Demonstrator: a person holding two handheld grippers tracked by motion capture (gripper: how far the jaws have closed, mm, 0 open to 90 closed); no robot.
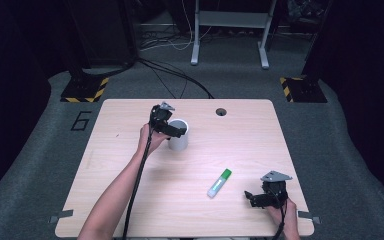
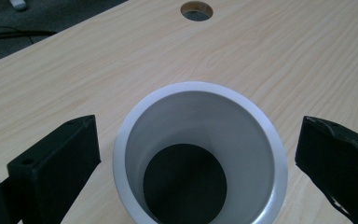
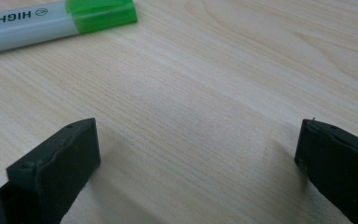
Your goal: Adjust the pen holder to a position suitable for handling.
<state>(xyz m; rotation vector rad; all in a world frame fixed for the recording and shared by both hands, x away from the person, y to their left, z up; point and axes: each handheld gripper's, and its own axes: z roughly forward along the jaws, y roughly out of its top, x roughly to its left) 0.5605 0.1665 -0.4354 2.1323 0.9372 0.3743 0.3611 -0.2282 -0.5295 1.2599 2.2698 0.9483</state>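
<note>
High view: white cup [image 1: 178, 135] upright on tabletop [image 1: 130, 200], far-left of centre; left tongs [image 1: 172, 131] right at cup, jaws straddling rim region, contact hard to call from here. Green-capped highlighter [image 1: 219, 182] lying flat near front right, right tongs [image 1: 252, 197] just beside it, low over the wood, jaws apart, holding nothing. Left gripper view: cup [image 2: 200, 154] seen from above, open mouth, dark empty-looking bottom, left tongs [image 2: 198, 158] spread wide with a jaw on each side of the wall, gaps visible both sides, so not clamped yet. Smooth glossy wall, likely hard plastic or ceramic, stiff, probably light, slippery under hard pads; best taken across outer wall below rim, or one jaw inside and one outside on the rim, squeezed gently to avoid tipping. Cable hole [image 2: 196, 10] beyond cup. Right gripper view: right tongs [image 3: 198, 158] open over bare tabletop [image 3: 214, 93], highlighter [image 3: 56, 21] at top left, well ahead of jaws, untouched. Light, rigid, round barrel, apt to roll; grip mid-barrel across its width.
</note>
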